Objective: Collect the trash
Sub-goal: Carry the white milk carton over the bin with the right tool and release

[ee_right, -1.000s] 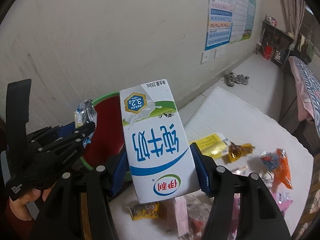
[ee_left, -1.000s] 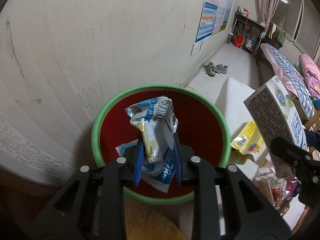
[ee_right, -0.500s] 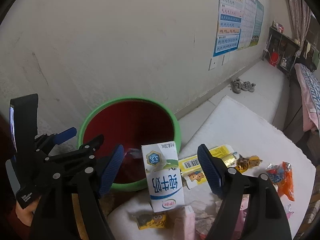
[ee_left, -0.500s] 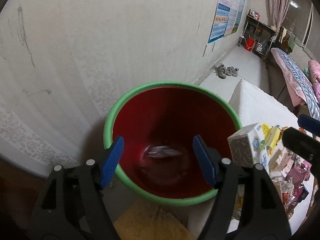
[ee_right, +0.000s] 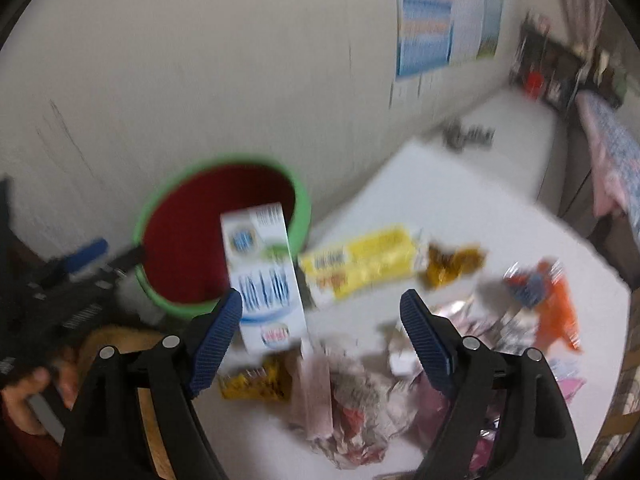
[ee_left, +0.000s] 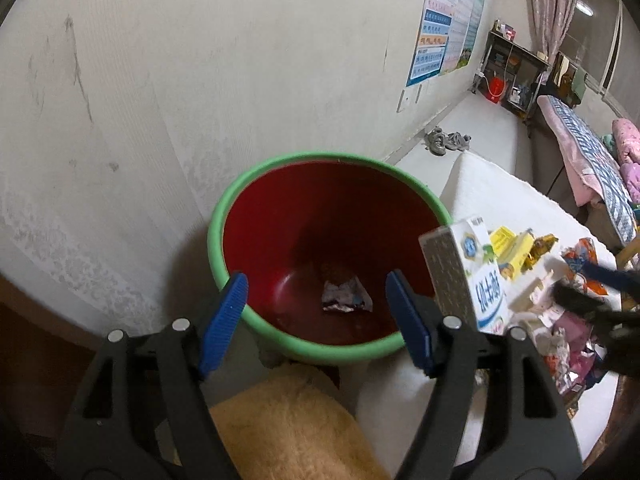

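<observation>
Your left gripper (ee_left: 316,314) hangs over the red bin (ee_left: 224,216) with the green rim, jaws apart and nothing between them; a crumpled wrapper (ee_left: 346,294) lies on the bin's bottom; your right gripper (ee_right: 322,326) has just been widening its jaws, which stand apart with nothing between them; the milk carton (ee_right: 266,276) stands free on the white mat (ee_right: 460,200) just beside the bin, near the left pad; a yellow packet (ee_right: 360,266) and other litter lie scattered on the mat
</observation>
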Demonstrator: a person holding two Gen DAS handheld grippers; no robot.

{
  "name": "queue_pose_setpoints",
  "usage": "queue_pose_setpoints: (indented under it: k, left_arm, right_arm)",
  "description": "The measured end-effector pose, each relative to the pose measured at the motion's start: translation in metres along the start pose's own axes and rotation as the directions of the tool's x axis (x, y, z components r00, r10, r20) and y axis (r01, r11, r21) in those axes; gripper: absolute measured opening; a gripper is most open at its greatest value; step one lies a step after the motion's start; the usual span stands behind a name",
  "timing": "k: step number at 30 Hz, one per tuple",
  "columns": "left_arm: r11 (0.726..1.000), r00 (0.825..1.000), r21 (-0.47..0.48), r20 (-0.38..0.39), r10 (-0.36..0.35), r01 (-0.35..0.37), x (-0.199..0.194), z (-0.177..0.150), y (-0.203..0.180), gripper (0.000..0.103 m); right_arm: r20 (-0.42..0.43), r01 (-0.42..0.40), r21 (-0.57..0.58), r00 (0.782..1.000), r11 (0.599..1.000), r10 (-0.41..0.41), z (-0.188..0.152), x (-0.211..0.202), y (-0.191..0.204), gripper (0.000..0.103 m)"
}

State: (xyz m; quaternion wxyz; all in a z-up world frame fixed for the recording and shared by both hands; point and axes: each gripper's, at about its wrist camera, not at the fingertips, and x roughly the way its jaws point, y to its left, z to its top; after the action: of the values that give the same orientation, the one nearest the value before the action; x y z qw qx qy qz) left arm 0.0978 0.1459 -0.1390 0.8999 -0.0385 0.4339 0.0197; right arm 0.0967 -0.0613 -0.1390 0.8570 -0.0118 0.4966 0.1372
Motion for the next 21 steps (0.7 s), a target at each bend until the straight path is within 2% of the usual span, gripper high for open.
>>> queue_pose_setpoints:
  k: [3, 9, 10, 11, 12, 16, 21]
  left_arm:
    - [1.0, 1.0, -0.011, -0.006, -0.007, 0.007, -0.004, -0.006, 0.001, 0.069]
    - [1.0, 1.0, -0.026, 0.001, -0.01, 0.01, -0.012, -0.009, 0.008, 0.069]
    - [1.0, 1.0, -0.027, 0.003, -0.009, 0.009, -0.012, -0.008, 0.01, 0.069]
    - [0.999, 1.0, -0.032, 0.005, -0.009, 0.009, -0.013, -0.008, 0.012, 0.069]
    - [0.999, 1.0, -0.037, 0.005, -0.01, 0.01, -0.013, -0.009, 0.014, 0.069]
    - [0.999, 1.0, -0.051, -0.004, -0.018, 0.017, -0.011, -0.013, 0.023, 0.069]
    - [0.997, 0.999, -0.068, -0.029, -0.026, 0.024, -0.005, -0.019, 0.027, 0.069]
  right_arm:
    - [-0.072, -0.074, 0.032, 0.995, 0.997, 0.076, -0.007, 0.026, 0.003, 0.079]
    - [-0.118, -0.034, -0.041, 0.993, 0.999, 0.029, -0.001, 0.07, 0.035, 0.077]
    - [-0.126, -0.027, -0.049, 0.992, 0.998, 0.02, -0.001, 0.075, 0.037, 0.07]
    - [-0.139, -0.019, -0.055, 0.99, 0.998, 0.011, -0.001, 0.081, 0.038, 0.055]
    - [-0.143, -0.018, -0.046, 0.99, 0.999, 0.011, 0.001, 0.082, 0.039, 0.055]
    - [-0.079, -0.044, -0.024, 0.996, 0.999, 0.042, 0.014, 0.066, 0.041, 0.054]
    - [-0.026, -0.111, -0.046, 0.994, 0.993, 0.11, 0.054, 0.052, 0.058, 0.057]
